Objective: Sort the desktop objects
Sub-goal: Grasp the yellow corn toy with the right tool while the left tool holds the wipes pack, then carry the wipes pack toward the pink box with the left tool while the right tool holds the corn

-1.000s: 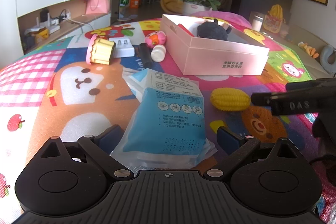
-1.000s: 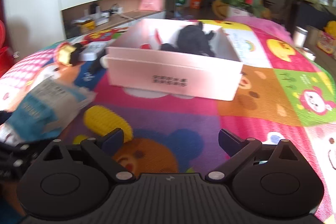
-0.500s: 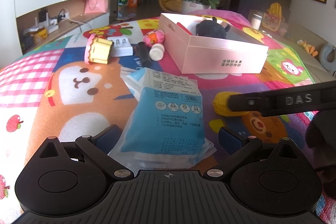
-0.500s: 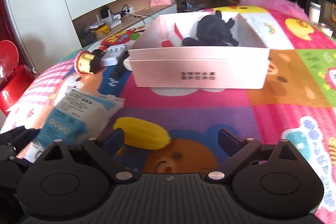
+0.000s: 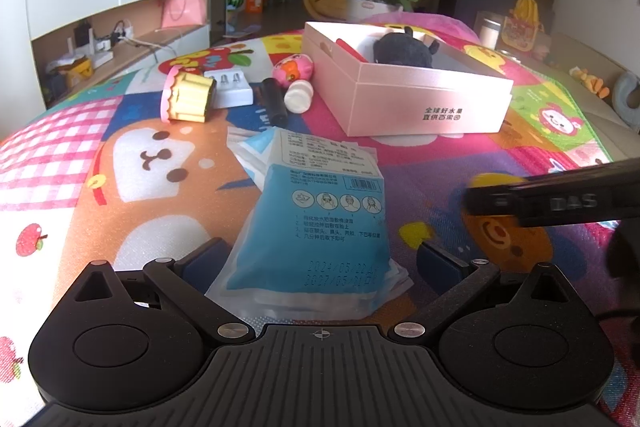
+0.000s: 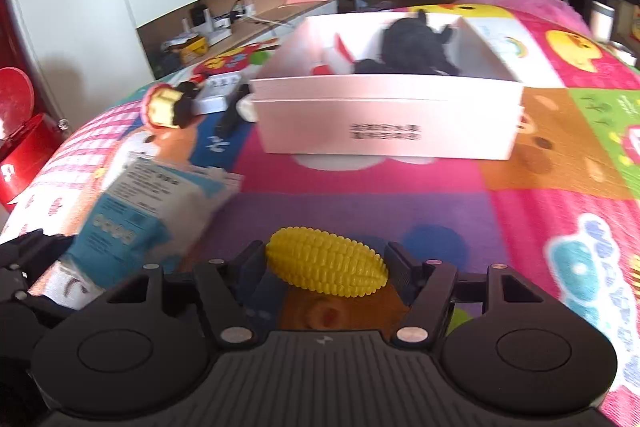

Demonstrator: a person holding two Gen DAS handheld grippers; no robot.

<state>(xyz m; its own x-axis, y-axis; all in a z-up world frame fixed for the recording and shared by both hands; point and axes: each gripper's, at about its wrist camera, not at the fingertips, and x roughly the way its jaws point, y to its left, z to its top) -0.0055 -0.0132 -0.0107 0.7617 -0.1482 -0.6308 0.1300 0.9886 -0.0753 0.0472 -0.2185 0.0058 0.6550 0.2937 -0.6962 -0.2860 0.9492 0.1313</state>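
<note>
1. At the bottom centre of the right wrist view, the right gripper (image 6: pixel 326 269) pinched the toy corn (image 6: pixel 326 269) by its two ends, its long axis running left to right across the frame, over the mat (image 6: pixel 540 187).
2. At the bottom of the left wrist view, the left gripper (image 5: pixel 320 263) was spread wide around the near end of the blue packet (image 5: pixel 320 223), which lay flat with its long axis pointing away up the frame.
3. Farther back, in the upper centre, the pink box (image 6: pixel 386 119) held a black plush toy (image 6: pixel 414 49) and a red-and-white item.
4. Left of the box lay a yellow cupcake toy (image 5: pixel 188 99).
</note>
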